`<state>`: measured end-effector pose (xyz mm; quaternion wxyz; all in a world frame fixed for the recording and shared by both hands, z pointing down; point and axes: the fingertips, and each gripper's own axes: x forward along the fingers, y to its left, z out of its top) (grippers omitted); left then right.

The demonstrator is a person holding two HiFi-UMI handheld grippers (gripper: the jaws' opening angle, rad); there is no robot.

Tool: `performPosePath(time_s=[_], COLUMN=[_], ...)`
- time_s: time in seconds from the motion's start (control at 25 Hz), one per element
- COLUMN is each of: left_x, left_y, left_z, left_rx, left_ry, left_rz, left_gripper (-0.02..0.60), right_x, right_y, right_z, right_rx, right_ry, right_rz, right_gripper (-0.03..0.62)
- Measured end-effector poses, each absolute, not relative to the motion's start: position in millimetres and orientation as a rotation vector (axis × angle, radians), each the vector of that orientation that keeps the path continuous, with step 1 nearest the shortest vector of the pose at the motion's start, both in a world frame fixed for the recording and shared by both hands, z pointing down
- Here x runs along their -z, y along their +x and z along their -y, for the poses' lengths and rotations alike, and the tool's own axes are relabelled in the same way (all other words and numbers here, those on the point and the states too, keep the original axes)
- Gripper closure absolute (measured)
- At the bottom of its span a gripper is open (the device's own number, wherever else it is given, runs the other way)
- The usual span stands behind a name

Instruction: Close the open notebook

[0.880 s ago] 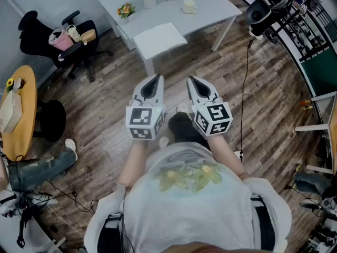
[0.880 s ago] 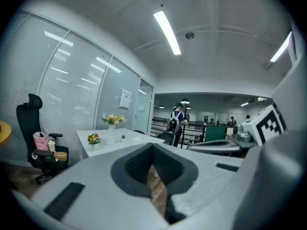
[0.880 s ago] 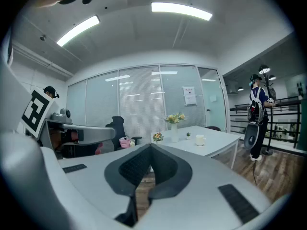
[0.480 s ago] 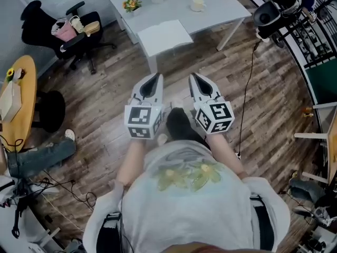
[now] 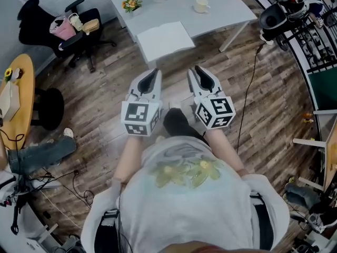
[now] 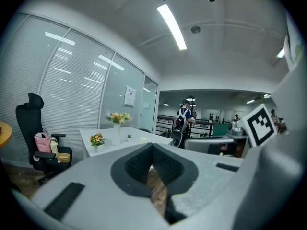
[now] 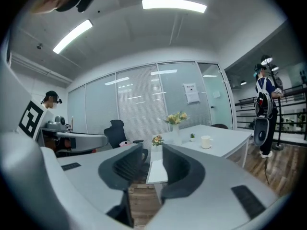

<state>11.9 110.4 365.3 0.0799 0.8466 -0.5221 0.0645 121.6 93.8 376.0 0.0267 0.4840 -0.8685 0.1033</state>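
Pale grey T-shirt (image 5: 185,207), yellow-green print

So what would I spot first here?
Two grey tools, the left tool and right tool, each carrying a black-and-white marker cube, poke forward in the middle of the head view. Ahead of them an open notebook lies on the white table at the top.

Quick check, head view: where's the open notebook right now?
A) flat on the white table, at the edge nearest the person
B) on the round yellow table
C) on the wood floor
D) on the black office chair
A: the open notebook lies flat, pages up, on the white table, at the edge nearest the person, with a cup farther back on the same table.
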Motion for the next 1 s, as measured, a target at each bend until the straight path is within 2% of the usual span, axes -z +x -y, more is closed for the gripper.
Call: performPosePath(time_s=[0.04,0.08,0.16,0.4,1.0], left_x=[-365,-364,-363,-367,-407], left_y=[11,10,8,4,-14], left_z=[-104,-97,-84,-52,19], left_rx=[-0.193,-0.193,-0.191,-0.222,-0.324], left_ry=[2.533,2.534,2.538,2.549,2.437], left_rz=[1.564,1.569,1.577,1.568,1.571], left_gripper=[0.577,0.578,0.578,0.578,0.577], right_x=[-376,-377,-379,-391,-454], right_y=[122,123,125,136,146], right_z=[-85,-77,-60,-15,78], right_rx=[-0.345,-0.372,-0.419,-0.535,-0.798], right_ry=[1.491,1.485,1.475,1.482,1.351], right_rz=[2.69,2.695,2.699,2.664,2.562], right_gripper=[0.429,0.395,0.371,0.338,0.338])
